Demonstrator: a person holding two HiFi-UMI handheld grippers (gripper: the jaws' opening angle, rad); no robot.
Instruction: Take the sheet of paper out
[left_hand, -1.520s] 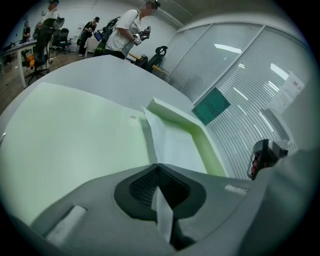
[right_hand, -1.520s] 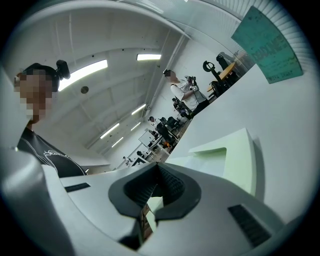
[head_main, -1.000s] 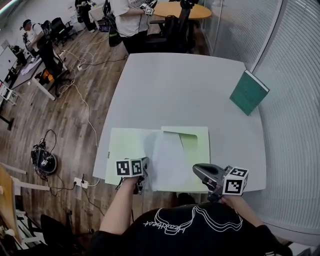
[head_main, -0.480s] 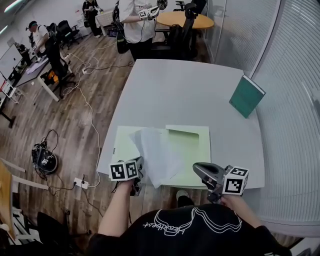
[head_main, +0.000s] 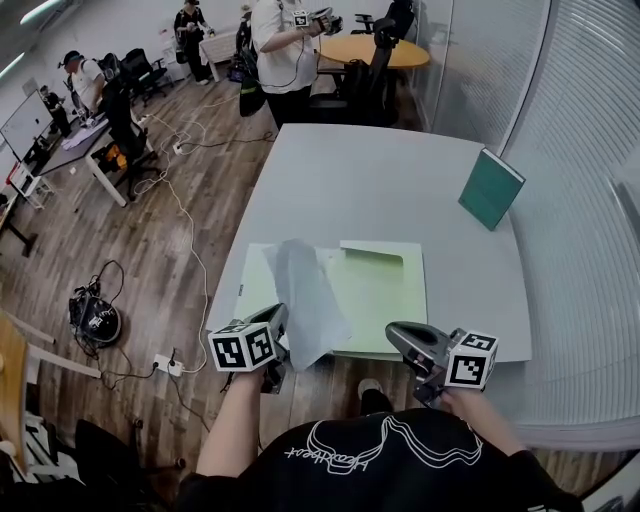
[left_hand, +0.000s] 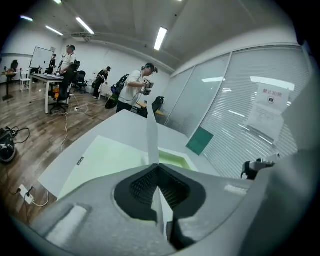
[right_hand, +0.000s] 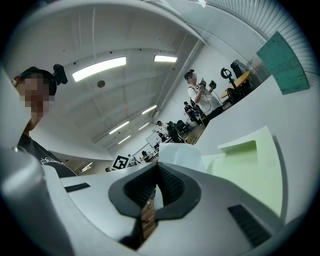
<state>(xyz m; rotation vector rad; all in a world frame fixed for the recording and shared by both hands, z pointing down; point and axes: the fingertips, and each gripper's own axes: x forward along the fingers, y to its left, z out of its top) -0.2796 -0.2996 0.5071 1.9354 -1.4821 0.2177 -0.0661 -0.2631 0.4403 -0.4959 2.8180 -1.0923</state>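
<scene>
A white sheet of paper (head_main: 300, 295) is lifted off the open pale green folder (head_main: 385, 290) and curls up over the folder's left half. My left gripper (head_main: 281, 330) is shut on the sheet's near edge, at the table's front edge. In the left gripper view the sheet (left_hand: 151, 131) stands edge-on, running out from the closed jaws of the left gripper (left_hand: 157, 167). My right gripper (head_main: 394, 339) hovers off the table's front edge, right of the sheet and apart from it. The right gripper (right_hand: 157, 169) is shut on nothing, with the sheet (right_hand: 181, 156) and the folder (right_hand: 250, 170) ahead of it.
A teal book (head_main: 492, 188) leans against the slatted wall at the grey table's (head_main: 370, 190) right edge. Beyond the far end of the table a person (head_main: 285, 50) stands holding grippers. Cables and a power strip (head_main: 165, 362) lie on the wooden floor at the left.
The left gripper has risen and drawn toward me and left, and the sheet has come up out of the folder with it. The right gripper has kept its place at the table's edge.
</scene>
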